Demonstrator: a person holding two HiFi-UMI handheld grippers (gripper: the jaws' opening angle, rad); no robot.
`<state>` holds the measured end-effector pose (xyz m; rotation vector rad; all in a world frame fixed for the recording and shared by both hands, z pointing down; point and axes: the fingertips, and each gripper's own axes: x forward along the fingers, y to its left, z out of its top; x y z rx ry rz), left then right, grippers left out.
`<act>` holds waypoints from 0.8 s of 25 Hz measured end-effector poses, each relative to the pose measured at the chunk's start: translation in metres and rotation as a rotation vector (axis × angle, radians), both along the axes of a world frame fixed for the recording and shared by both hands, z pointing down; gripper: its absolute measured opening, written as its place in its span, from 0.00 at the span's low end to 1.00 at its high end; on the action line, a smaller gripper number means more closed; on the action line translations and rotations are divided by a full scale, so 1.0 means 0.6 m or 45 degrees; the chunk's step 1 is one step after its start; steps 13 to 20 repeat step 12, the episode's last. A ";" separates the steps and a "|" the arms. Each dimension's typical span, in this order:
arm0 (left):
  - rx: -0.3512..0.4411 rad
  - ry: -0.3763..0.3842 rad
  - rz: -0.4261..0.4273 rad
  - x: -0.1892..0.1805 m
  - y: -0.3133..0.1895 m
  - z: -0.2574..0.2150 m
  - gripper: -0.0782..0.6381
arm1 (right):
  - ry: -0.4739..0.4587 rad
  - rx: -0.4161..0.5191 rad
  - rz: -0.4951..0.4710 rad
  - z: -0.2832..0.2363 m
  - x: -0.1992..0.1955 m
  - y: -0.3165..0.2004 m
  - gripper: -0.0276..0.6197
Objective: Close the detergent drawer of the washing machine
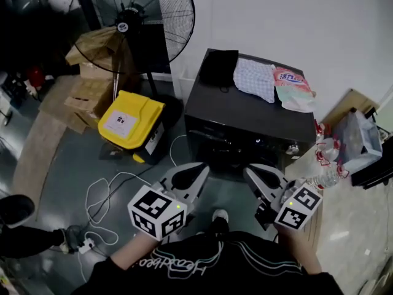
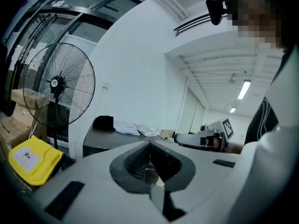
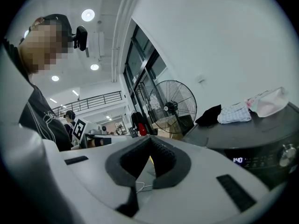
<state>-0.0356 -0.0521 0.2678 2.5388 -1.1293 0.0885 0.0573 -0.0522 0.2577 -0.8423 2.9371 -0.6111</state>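
The black washing machine [image 1: 245,112] stands in front of me against a white wall. Its front panel, with a knob [image 1: 293,147], is dark, and I cannot make out the detergent drawer there. My left gripper [image 1: 199,168] hovers short of the machine's front, shut and holding nothing. My right gripper [image 1: 250,171] hangs beside it at the same height, also shut and empty. In the left gripper view the machine [image 2: 100,139] lies ahead to the left. In the right gripper view the machine's lit display [image 3: 238,160] and knob [image 3: 288,153] show at the right.
A black cloth [image 1: 219,66], a checked cloth [image 1: 255,78] and a detergent bag [image 1: 291,88] lie on the machine's top. A standing fan [image 1: 138,17], cardboard boxes [image 1: 92,85] and a yellow case [image 1: 131,118] stand to its left. Cables [image 1: 104,195] trail on the floor. Bottles [image 1: 325,177] sit at the right.
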 end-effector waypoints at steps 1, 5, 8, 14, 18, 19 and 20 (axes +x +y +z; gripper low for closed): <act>0.003 0.001 0.001 -0.001 0.003 -0.002 0.14 | 0.000 0.002 -0.001 -0.002 -0.001 0.003 0.08; 0.013 0.002 0.004 0.000 0.013 -0.007 0.14 | 0.001 0.008 -0.002 -0.003 -0.003 0.015 0.08; 0.010 0.000 0.006 0.000 0.020 -0.006 0.14 | 0.000 0.006 0.002 -0.001 -0.002 0.020 0.08; 0.014 -0.008 0.005 0.000 0.026 -0.012 0.14 | -0.002 0.006 -0.004 -0.005 -0.005 0.025 0.08; 0.014 -0.008 0.005 0.000 0.026 -0.012 0.14 | -0.002 0.006 -0.004 -0.005 -0.005 0.025 0.08; 0.014 -0.008 0.005 0.000 0.026 -0.012 0.14 | -0.002 0.006 -0.004 -0.005 -0.005 0.025 0.08; 0.014 -0.008 0.005 0.000 0.026 -0.012 0.14 | -0.002 0.006 -0.004 -0.005 -0.005 0.025 0.08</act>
